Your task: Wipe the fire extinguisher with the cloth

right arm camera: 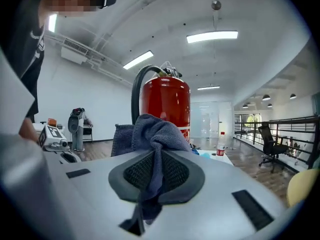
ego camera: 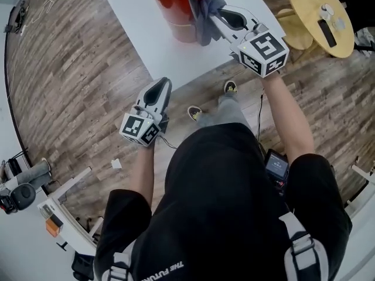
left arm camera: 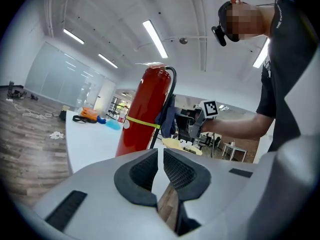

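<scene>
Found the fire extinguisher (ego camera: pixel 174 13) standing upright on the white table (ego camera: pixel 153 57), near its front edge. Saw only the lower red body in the head view, with the top cut off by the upper border. Picked out the valve, the handle and the black hose (right arm camera: pixel 137 91) in the two gripper views alone, and there small and bent by the wide lens. Could not read any label or gauge.

Saw the right gripper (right arm camera: pixel 156 159) clamped on the cloth (right arm camera: pixel 156 131), a blue-grey bunch pinched between the pads with a tail hanging out below the jaws. Could not see the fingertips in the head view, as they were buried under the folds. Placed the cloth against the extinguisher's side by the hose, about halfway up the body in the left gripper view. Could not see the contact itself, covered by the cloth.

Saw the left gripper (left arm camera: pixel 161 153) just off the table's near edge, above the wooden floor (ego camera: pixel 70 69) and well apart from the extinguisher. Read its jaws as nearly together, with a thin slit between the pads and nothing in it, only table and floor showing through.

Made out a yellow band (left arm camera: pixel 141 123) round the red body. Left unnamed some small orange and blue things at the table's far end, too small to tell. Noted a round yellow table (ego camera: pixel 304 4) at the right, partly cut off, carrying a few small items that could not be identified.
</scene>
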A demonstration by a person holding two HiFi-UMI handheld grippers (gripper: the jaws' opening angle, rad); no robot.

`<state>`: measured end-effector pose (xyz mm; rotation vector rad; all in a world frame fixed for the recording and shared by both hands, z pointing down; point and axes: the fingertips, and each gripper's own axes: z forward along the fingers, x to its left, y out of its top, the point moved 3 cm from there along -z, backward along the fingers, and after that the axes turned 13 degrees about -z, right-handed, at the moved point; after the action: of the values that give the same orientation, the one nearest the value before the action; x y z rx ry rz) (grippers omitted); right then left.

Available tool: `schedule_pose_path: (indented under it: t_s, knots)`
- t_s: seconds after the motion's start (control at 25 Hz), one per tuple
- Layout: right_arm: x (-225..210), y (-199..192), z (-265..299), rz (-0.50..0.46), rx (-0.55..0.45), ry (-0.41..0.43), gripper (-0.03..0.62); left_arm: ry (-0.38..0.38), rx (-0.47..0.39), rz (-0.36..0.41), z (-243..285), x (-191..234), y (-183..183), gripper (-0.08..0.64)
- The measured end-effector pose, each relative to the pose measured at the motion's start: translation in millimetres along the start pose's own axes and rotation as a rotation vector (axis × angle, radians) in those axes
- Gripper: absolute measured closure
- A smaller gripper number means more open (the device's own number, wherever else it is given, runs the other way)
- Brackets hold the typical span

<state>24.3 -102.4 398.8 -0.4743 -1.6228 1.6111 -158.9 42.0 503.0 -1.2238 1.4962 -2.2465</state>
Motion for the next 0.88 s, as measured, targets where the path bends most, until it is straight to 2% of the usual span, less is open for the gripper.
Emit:
schedule_pose_path:
  t_s: [0.2, 0.32, 0.48, 0.6, 0.88]
  knots:
    - [-10.5, 25.3, -50.5, -0.072, 0.034, -0.018, 0.552, 0.049, -0.041, 0.046, 14.8, -25.9, 23.3, 0.512]
    - [-16.1, 27.0, -78.3, -0.058, 0.064, -0.032, 0.552, 0.104, -0.067, 0.063, 28.0, -42.5, 39.3, 0.512]
    - [-19.7, 23.0, -114.3, -0.092, 0.104, -0.017, 0.552, 0.133, -0.094, 0.078, 52.6, -80.8, 54.3, 0.512]
    - [-26.5, 14.6, -141.8, -0.077, 0.111, -0.007, 0.552, 0.134, -0.093, 0.107, 72.0, -109.3, 52.9, 0.512]
    - [-39.6, 2.3, -195.9, -0.066, 0.108, 0.011, 0.552, 0.127, -0.083, 0.108, 106.4, -160.3, 37.0, 0.512]
